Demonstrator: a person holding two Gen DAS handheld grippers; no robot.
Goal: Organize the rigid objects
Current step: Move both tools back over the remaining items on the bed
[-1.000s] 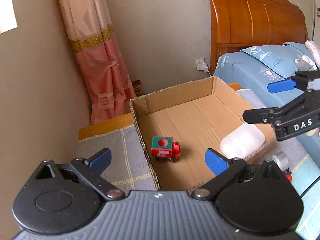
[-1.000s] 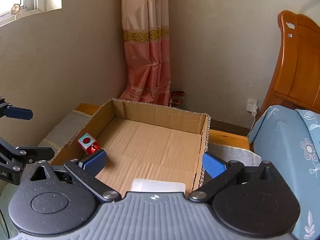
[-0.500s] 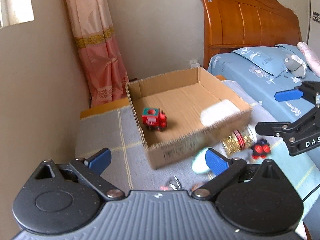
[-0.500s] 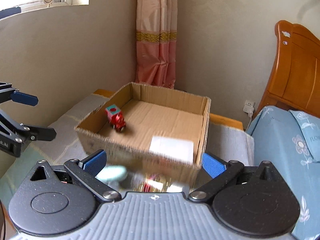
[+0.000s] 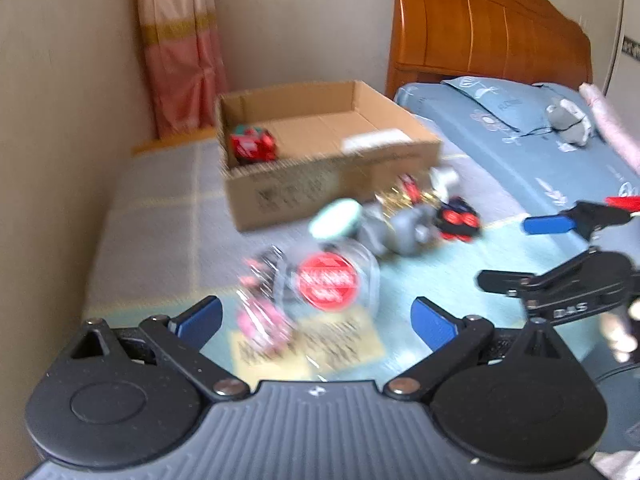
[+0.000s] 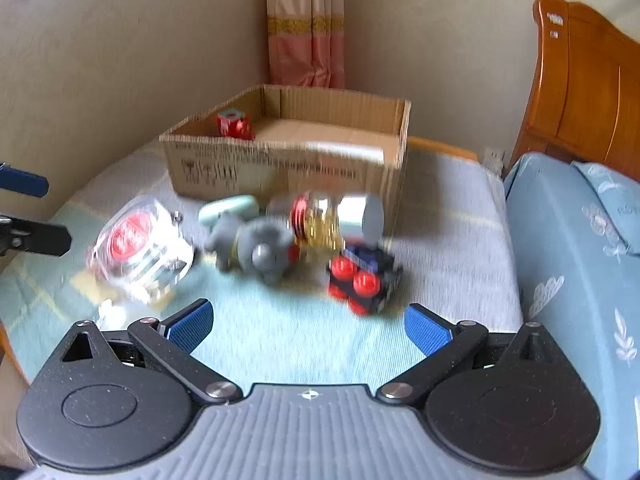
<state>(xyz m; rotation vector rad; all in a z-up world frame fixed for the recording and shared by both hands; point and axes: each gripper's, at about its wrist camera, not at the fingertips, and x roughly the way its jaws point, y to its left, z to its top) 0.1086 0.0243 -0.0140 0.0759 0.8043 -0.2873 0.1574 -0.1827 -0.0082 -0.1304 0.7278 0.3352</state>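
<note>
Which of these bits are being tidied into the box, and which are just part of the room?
For the job: box, red toy inside it, black train, grey toy, clear jar, both open tongs.
Just there: bed, curtain, headboard.

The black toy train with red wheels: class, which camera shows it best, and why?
The right wrist view. There the black toy train lies near and unobstructed ahead of the right gripper, wheels distinct. The left wrist view shows it farther off, smaller and blurrier.
</note>
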